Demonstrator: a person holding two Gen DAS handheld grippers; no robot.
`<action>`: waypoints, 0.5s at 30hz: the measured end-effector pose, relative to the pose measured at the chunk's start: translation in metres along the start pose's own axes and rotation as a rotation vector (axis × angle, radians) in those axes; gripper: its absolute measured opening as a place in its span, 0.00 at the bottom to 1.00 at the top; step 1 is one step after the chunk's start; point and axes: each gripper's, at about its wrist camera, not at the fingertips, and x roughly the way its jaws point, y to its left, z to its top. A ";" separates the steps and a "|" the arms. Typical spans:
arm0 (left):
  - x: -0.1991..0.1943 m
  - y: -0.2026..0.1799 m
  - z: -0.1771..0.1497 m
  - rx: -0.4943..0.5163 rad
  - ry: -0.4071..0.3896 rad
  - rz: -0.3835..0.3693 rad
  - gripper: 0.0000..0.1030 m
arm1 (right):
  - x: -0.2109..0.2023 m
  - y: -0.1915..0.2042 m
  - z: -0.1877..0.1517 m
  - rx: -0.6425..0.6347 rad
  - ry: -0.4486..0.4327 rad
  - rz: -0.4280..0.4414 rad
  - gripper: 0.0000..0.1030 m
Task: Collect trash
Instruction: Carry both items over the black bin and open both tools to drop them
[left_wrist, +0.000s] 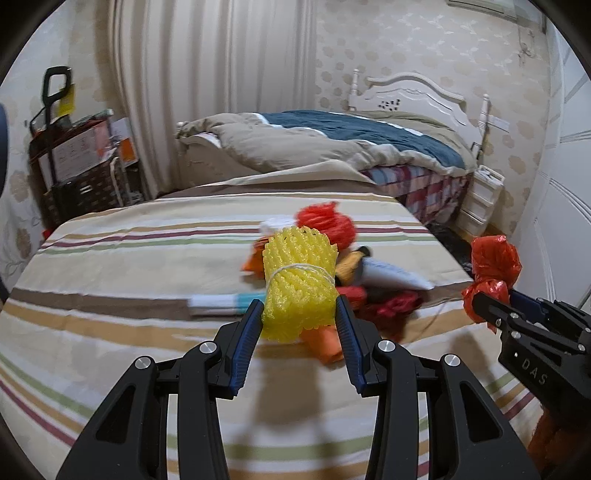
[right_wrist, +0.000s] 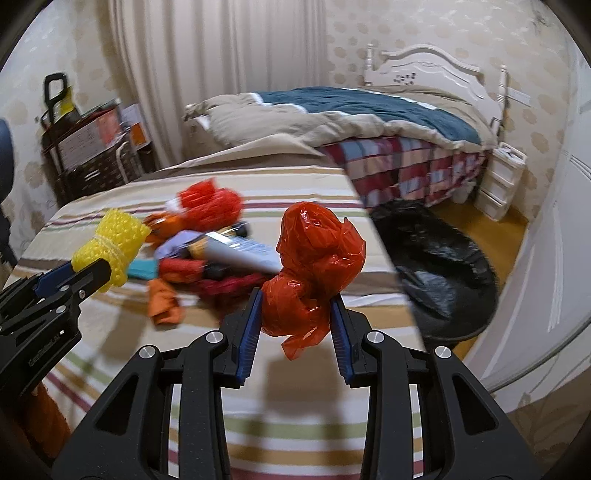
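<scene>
Yellow foam netting (left_wrist: 299, 284) sits clamped in the left claw (left_wrist: 300, 325), red plastic bag (right_wrist: 314, 269) in the right claw (right_wrist: 295, 314).

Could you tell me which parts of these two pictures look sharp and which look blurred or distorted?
Left wrist view: the yellow foam net between the left gripper's fingers is sharp, the trash pile behind is smeared, and the curtain bends from the fisheye. Right wrist view: the red plastic bag in the right gripper is crisp with small glints, while the black trash bag is blurred.
</scene>
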 end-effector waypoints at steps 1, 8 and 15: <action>0.004 -0.007 0.003 0.009 0.002 -0.009 0.41 | 0.001 -0.009 0.002 0.013 -0.003 -0.012 0.33; 0.030 -0.058 0.022 0.076 0.009 -0.068 0.41 | 0.017 -0.070 0.018 0.082 -0.019 -0.091 0.33; 0.063 -0.113 0.046 0.129 0.023 -0.121 0.41 | 0.046 -0.124 0.027 0.142 0.003 -0.130 0.33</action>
